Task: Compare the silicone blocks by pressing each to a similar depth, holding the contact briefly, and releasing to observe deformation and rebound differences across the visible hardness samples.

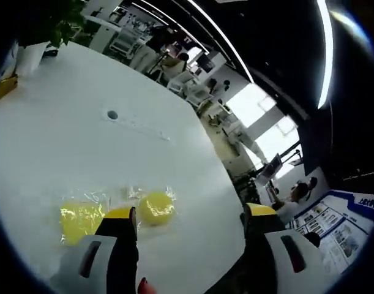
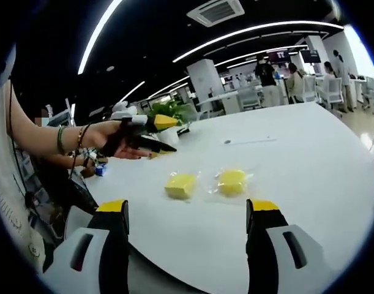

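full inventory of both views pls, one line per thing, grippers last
Square silicone block: 1, yellow, in clear wrap on the table, at the left in both views.
Round silicone block: 1, yellow, in clear wrap, beside the square one, apart from it.
Table: 1, white, large, under both blocks.
Table hole: 1, dark, round, beyond the blocks.
Potted plant: 1, green, at the far table edge.
Ceiling light strips: several, white, overhead.
Ceiling air vent: 1, white, overhead.
People in the background: several, standing or seated at distant desks.
Left tongs: 1, black and white with yellow tips, held in a hand above the table, jaws close together.
Right tongs: 1, white with yellow tips, jaws wide open, nearer than the blocks.
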Demonstrator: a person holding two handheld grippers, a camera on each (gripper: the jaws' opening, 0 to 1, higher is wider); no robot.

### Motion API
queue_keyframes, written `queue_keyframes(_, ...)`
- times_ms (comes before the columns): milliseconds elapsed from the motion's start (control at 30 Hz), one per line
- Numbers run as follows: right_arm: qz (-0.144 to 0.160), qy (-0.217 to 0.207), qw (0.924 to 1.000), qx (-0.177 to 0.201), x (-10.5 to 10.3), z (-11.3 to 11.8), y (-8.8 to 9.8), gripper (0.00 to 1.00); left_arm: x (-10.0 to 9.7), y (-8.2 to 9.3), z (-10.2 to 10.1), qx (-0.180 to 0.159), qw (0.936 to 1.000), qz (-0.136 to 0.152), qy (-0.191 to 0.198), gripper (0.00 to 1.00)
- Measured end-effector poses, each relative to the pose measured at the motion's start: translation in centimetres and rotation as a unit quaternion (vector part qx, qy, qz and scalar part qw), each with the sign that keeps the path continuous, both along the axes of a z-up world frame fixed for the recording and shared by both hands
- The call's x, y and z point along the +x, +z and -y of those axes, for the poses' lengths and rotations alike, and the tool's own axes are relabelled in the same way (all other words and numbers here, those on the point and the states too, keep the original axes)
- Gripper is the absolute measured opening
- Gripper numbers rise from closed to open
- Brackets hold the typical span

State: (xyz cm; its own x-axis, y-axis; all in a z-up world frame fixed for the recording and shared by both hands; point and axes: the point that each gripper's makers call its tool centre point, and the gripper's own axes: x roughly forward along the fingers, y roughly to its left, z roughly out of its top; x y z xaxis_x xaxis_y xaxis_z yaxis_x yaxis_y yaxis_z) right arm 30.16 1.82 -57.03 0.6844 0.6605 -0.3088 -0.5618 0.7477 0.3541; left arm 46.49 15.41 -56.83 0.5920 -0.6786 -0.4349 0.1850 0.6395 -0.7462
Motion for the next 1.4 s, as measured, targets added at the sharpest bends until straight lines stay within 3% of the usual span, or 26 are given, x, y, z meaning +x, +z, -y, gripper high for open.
queue_keyframes(267,-0.016,0.009,0.9998,-0.002,0.2,0.3,-1.2,0.73,2.2,-3.1,2.0,-0.031,0.9980,-0.052,0.019,0.75)
queue_keyframes(500,-0.028,0.019,0.9994,0.001,0.9,0.7,-2.0,0.73,4.1,-6.6,2.6,-0.084,0.9861,-0.119,0.080,0.75)
queue_keyframes(867,-0.037,0.024,0.9990,-0.003,2.5,2.4,-2.7,0.73,6.7,-11.1,1.8,-0.078,0.9790,-0.154,0.109,0.75)
queue_keyframes(1400,-0.061,0.013,0.9980,0.011,4.3,3.6,-4.4,0.71,8.3,-14.1,3.9,-0.077,0.9743,-0.171,0.125,0.75)
